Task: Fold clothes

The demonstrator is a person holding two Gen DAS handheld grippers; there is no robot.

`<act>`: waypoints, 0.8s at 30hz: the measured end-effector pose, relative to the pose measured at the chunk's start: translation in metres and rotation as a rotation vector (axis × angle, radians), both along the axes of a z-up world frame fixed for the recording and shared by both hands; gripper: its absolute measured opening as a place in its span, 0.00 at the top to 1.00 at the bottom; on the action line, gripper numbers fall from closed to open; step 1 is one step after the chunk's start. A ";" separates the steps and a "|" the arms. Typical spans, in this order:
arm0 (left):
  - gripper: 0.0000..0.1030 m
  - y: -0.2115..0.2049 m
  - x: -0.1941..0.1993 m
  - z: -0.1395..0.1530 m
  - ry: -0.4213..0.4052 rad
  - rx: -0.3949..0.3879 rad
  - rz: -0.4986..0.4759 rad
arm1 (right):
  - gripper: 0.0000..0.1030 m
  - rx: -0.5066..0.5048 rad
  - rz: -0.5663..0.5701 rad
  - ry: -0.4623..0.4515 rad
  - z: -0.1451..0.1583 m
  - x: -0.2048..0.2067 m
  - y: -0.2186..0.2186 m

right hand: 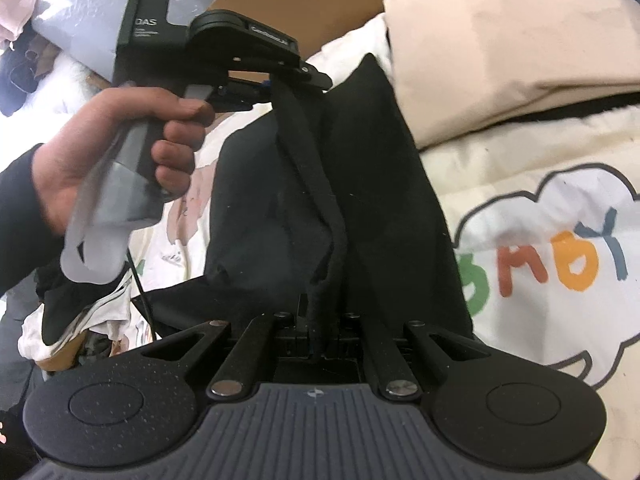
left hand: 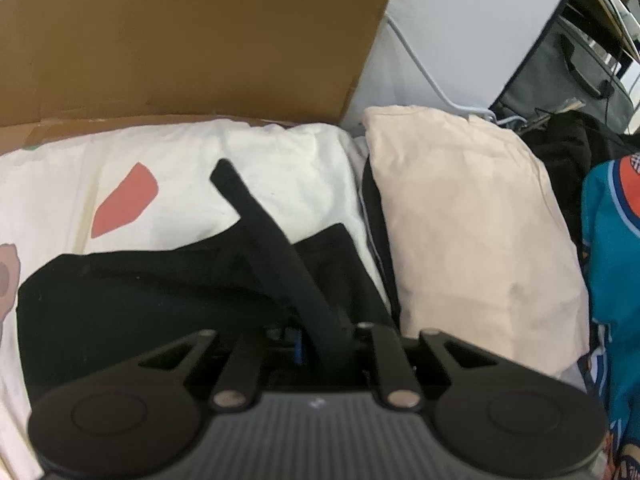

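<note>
A black garment point(left hand: 140, 300) lies partly on a white printed sheet point(left hand: 280, 168). In the left wrist view a narrow black edge strip point(left hand: 256, 220) of it runs up out of my left gripper point(left hand: 324, 340), which is shut on it. The right wrist view shows the black garment point(right hand: 380, 160) hanging between both grippers. Its edge strip point(right hand: 320, 184) is pulled taut from my right gripper point(right hand: 316, 344), shut on it, up to my left gripper point(right hand: 280, 84). A person's hand point(right hand: 100, 152) holds the left gripper's handle.
A folded beige garment point(left hand: 460, 220) lies right of the black one, also in the right wrist view point(right hand: 520, 40). A cardboard sheet point(left hand: 180, 40) stands behind. A teal garment point(left hand: 612, 260) and a grey bag point(left hand: 568, 68) are at the right. Loose clothes point(right hand: 80, 320) pile at the lower left.
</note>
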State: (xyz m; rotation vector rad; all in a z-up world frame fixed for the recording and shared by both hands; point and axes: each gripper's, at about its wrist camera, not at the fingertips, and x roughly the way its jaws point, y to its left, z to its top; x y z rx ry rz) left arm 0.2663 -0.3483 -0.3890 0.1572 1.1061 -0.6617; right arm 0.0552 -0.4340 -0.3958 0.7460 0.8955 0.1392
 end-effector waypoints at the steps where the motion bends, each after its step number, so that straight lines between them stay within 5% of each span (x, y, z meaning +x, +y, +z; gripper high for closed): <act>1: 0.87 -0.002 -0.002 0.001 -0.004 0.000 -0.010 | 1.00 0.002 -0.003 0.003 -0.001 -0.002 0.000; 11: 0.86 -0.025 -0.024 -0.007 -0.032 0.077 -0.102 | 1.00 0.031 -0.013 0.034 -0.009 -0.013 -0.004; 18: 0.56 -0.029 -0.026 0.000 -0.028 0.014 -0.131 | 1.00 0.064 -0.029 0.061 -0.023 -0.016 -0.010; 24: 0.53 -0.019 -0.017 0.025 -0.051 -0.019 -0.159 | 0.96 0.102 -0.049 0.082 -0.029 -0.022 -0.016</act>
